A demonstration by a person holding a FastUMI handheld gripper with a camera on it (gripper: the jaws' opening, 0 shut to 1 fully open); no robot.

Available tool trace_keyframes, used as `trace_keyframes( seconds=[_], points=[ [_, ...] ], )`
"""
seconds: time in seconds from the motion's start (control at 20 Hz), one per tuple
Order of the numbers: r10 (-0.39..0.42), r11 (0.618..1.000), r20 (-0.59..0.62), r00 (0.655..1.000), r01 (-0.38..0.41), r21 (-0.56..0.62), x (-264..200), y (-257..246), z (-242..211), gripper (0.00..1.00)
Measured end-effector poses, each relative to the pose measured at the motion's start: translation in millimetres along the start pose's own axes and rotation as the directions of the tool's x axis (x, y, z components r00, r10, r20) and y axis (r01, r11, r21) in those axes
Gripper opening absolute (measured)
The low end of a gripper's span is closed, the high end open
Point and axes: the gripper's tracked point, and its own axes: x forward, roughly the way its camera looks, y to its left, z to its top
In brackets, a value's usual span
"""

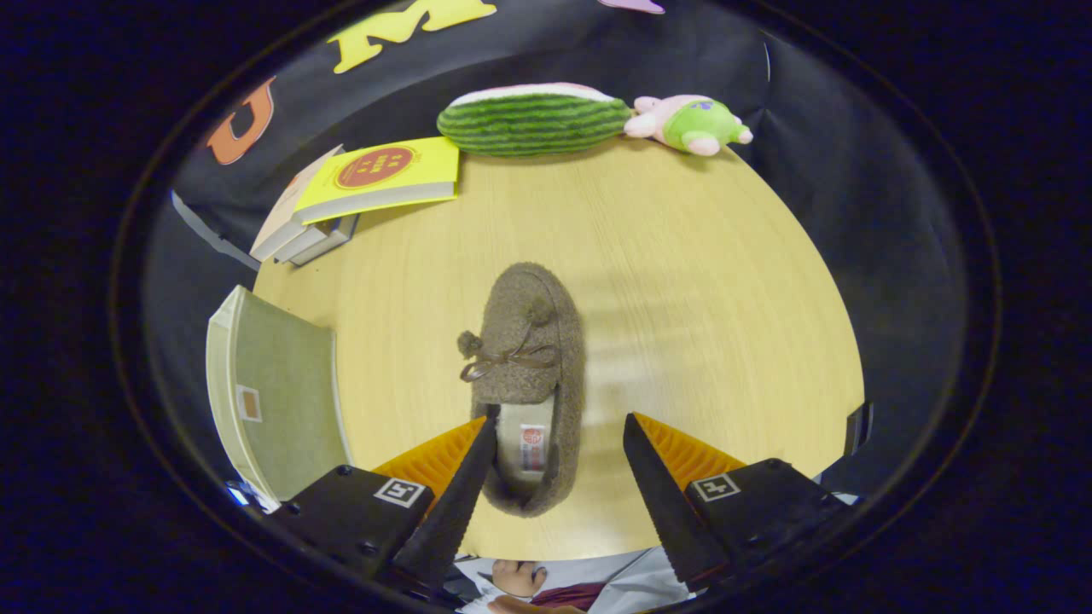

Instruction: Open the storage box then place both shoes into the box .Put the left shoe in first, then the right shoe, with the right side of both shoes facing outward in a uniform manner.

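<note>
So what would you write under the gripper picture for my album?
Open gripper hovers around the heel of a fuzzy brown slipper on a round wooden table.

Table (pixel 699 281) (wooden): shoe (pixel 529 358), books (pixel 358 192)

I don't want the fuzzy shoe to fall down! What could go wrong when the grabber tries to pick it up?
The gripper is open around the heel of the brown slipper, but the slipper sits closer to the left finger. Closing now might push it sideways, not pinch it evenly. The fuzzy sides are soft, so it could probably slip out when lifted. The storage box beside it looks closed, so carrying the slipper over now may be too early.
</note>
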Motion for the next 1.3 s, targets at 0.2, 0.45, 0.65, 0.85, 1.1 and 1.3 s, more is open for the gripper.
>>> trace_keyframes(
  seconds=[0.2,0.45,0.65,0.85,1.1,1.3],
  points=[
    [-0.083,0.996,-0.025,0.996,0.082,-0.044,33.4,-14.0,-3.9,0.91],
    [-0.03,1.0,-0.042,0.999,0.031,0.005,48.4,-5.7,-8.4,0.19],
    [0.043,0.993,-0.059,0.997,-0.037,0.112,39.9,4.0,-12.3,0.07],
    [0.064,0.989,-0.066,0.996,-0.054,0.136,21.1,12.9,-13.6,0.06],
    [0.119,0.983,-0.05,0.992,-0.11,0.148,-18.6,35.9,-8.4,0.06],
    [0.109,0.987,-0.018,0.994,-0.106,0.124,-56.7,52.1,-4.3,0.07]
  ],
)
